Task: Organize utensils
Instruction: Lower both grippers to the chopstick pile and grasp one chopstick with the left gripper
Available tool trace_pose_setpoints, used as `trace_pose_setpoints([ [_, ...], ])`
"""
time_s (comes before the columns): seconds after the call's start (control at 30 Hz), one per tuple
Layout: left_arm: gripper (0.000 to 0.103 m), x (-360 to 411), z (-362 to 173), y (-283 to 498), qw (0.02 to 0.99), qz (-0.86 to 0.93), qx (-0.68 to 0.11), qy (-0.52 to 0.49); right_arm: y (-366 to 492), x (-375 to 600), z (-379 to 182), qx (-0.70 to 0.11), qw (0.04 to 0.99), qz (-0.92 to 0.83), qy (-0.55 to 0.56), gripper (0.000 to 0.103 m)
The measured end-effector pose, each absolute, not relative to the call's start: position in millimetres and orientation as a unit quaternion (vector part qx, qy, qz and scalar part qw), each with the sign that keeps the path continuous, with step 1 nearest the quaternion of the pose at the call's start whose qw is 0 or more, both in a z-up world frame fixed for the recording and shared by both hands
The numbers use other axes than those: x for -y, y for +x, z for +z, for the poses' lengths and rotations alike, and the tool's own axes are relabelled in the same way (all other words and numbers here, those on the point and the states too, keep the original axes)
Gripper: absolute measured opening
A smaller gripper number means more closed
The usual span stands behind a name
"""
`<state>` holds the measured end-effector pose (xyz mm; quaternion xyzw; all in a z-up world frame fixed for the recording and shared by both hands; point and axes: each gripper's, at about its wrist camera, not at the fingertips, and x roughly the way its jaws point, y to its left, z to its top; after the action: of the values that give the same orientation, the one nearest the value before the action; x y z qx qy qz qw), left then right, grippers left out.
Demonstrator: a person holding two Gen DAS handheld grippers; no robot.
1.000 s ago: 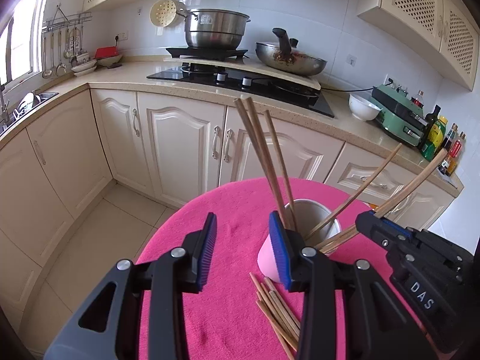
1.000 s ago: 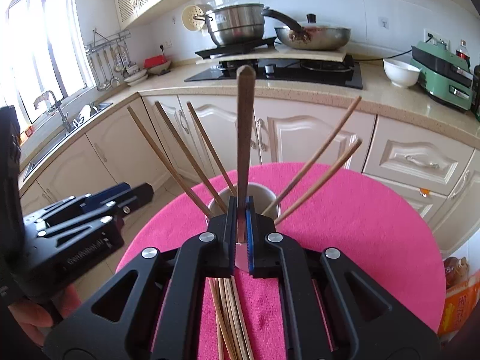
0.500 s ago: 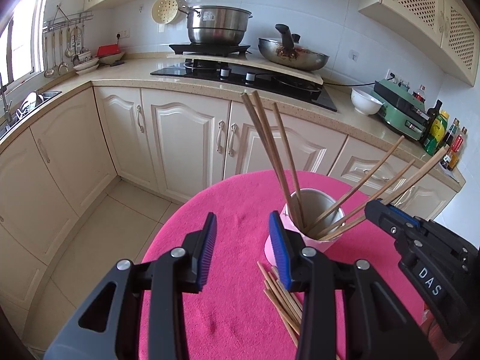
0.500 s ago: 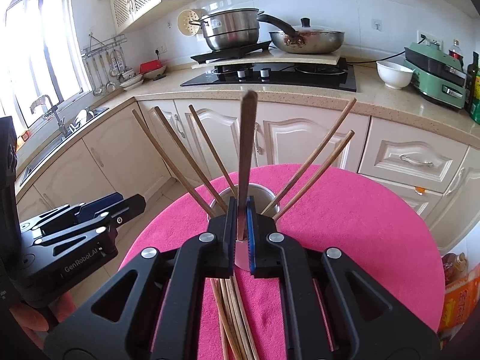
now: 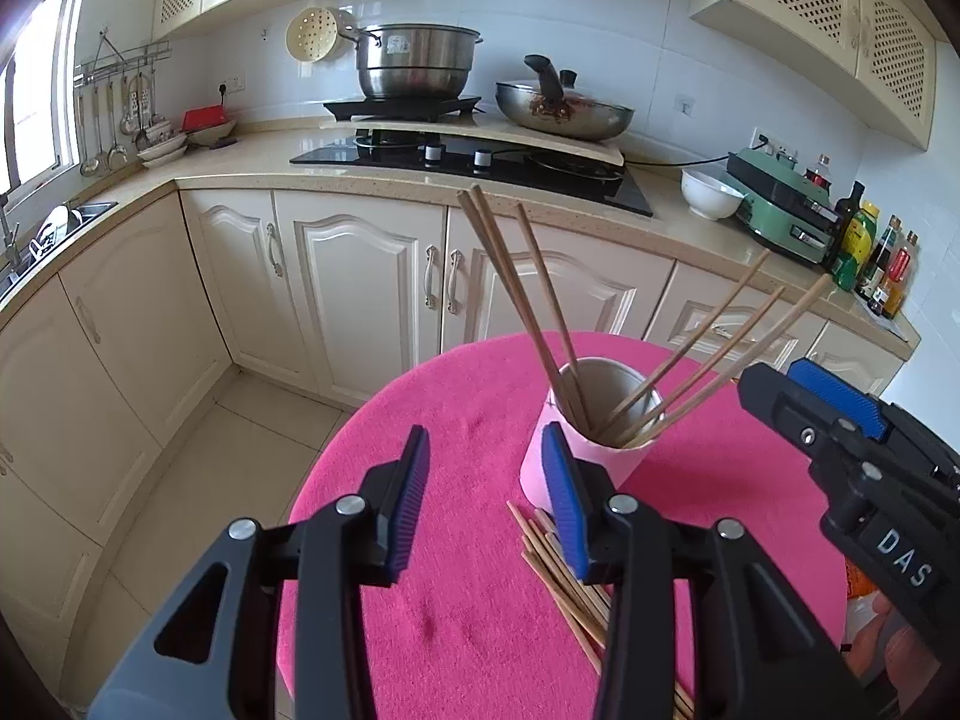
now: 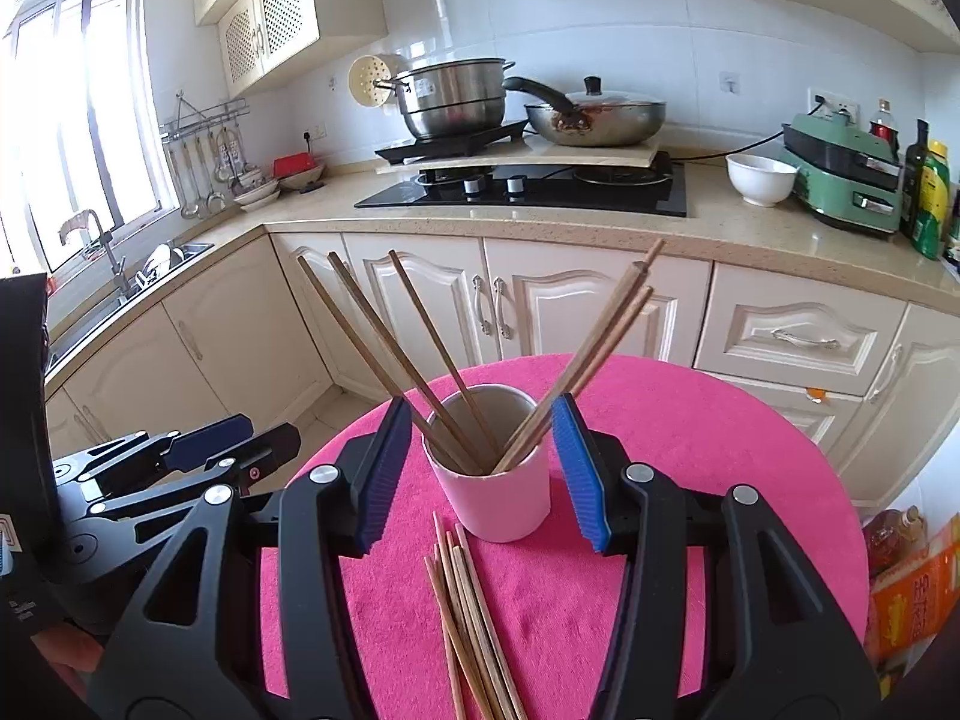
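A pink cup with a steel lining stands on the round pink table and holds several wooden chopsticks leaning outward. It also shows in the left wrist view. A loose bundle of chopsticks lies on the cloth in front of the cup, also seen in the left wrist view. My right gripper is open and empty, its jaws on either side of the cup without touching. My left gripper is open and empty, left of the cup.
Behind the table runs a kitchen counter with a hob, a steel pot, a wok, a white bowl, a green appliance and bottles. A sink is at the left. Cream cabinets stand below.
My right gripper has opened and let go of the chopstick it held upright; that chopstick now stands in the cup. Both grippers have drawn back from the cup.
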<state>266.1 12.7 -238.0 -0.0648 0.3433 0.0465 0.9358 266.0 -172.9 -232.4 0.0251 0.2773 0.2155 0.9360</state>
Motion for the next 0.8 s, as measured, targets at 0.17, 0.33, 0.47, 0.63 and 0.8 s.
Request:
trace_pose_setpoints([
  [0.17,0.039,-10.1,-243.7,258.3,0.933,0.039,-0.353,-0.063,252.5,183.2,-229.6,-0.272,0.940,0.205,0.027,0.049],
  [0.33,0.040,-8.4,-267.4,253.1,0.916,0.029,-0.394,-0.069,241.9,198.3,-237.4,-0.284,0.941,0.185,0.027,0.049],
  [0.47,0.040,-2.7,-287.4,251.3,0.905,0.024,-0.418,-0.071,235.3,210.8,-249.2,-0.299,0.939,0.169,0.030,0.049],
  [0.63,0.040,8.2,-318.2,256.3,0.880,0.009,-0.467,-0.079,230.2,220.6,-267.8,-0.324,0.933,0.155,0.028,0.049],
  [0.8,0.040,26.4,-355.9,268.4,0.839,-0.012,-0.536,-0.095,231.2,230.2,-288.7,-0.354,0.923,0.147,0.027,0.049],
])
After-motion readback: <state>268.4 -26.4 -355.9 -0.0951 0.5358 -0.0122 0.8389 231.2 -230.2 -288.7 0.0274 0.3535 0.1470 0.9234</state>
